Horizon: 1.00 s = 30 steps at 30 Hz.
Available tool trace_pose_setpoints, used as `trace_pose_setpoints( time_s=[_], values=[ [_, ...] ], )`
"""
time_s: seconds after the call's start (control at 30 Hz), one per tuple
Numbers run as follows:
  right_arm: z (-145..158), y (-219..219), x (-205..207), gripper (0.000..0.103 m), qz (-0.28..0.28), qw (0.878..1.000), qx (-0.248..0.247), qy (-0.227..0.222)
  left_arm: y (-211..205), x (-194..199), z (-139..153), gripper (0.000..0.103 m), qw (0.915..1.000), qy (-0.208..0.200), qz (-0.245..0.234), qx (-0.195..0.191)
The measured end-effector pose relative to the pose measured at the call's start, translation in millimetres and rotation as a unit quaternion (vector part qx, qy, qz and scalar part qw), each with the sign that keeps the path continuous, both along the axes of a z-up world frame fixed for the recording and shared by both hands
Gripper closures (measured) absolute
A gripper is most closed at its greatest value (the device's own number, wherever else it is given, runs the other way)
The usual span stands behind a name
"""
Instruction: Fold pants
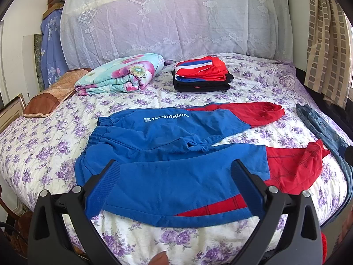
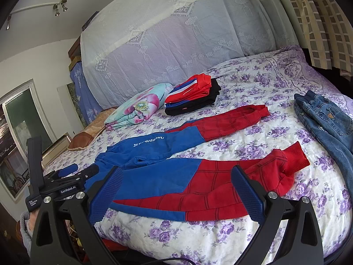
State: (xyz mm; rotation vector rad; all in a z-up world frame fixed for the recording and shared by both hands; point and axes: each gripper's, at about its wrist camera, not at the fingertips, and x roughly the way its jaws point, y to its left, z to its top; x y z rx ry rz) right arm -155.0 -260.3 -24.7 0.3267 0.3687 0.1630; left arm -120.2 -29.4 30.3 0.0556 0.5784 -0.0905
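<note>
Blue and red pants (image 1: 167,145) lie spread flat on the bed, waistband to the left, both red legs to the right; they also show in the right wrist view (image 2: 194,176). My left gripper (image 1: 176,165) is open and empty, hovering over the blue thigh of the near leg. My right gripper (image 2: 176,172) is open and empty over the near leg where blue meets red. The left gripper also shows at the left of the right wrist view (image 2: 75,172), open beside the waistband.
The floral bedspread (image 1: 44,150) covers the bed. A stack of folded clothes (image 1: 201,75) and a folded floral quilt (image 1: 123,75) sit at the back. Blue jeans (image 2: 326,119) lie at the right edge. A brown pillow (image 1: 50,97) lies at the left.
</note>
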Motion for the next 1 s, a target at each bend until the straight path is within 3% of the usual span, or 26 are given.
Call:
trace_pose_setpoints(
  time_s=[0.67,0.77,0.9,1.0],
  values=[
    [-4,2,7,0.004,0.013,1.0,-0.002,0.001,11,5,-1,0.005,0.9999,0.0,-0.013,-0.006],
    [-4,2,24,0.004,0.039,0.999,-0.002,0.011,40,24,1,0.005,0.9998,0.011,-0.009,-0.015],
    [-1,1,57,0.004,0.078,0.996,0.009,0.051,107,74,-1,0.005,0.9975,0.047,0.037,-0.037],
    [-1,-2,82,0.004,0.108,0.991,0.033,0.074,169,118,-10,0.005,0.9889,0.091,0.069,-0.095]
  ],
)
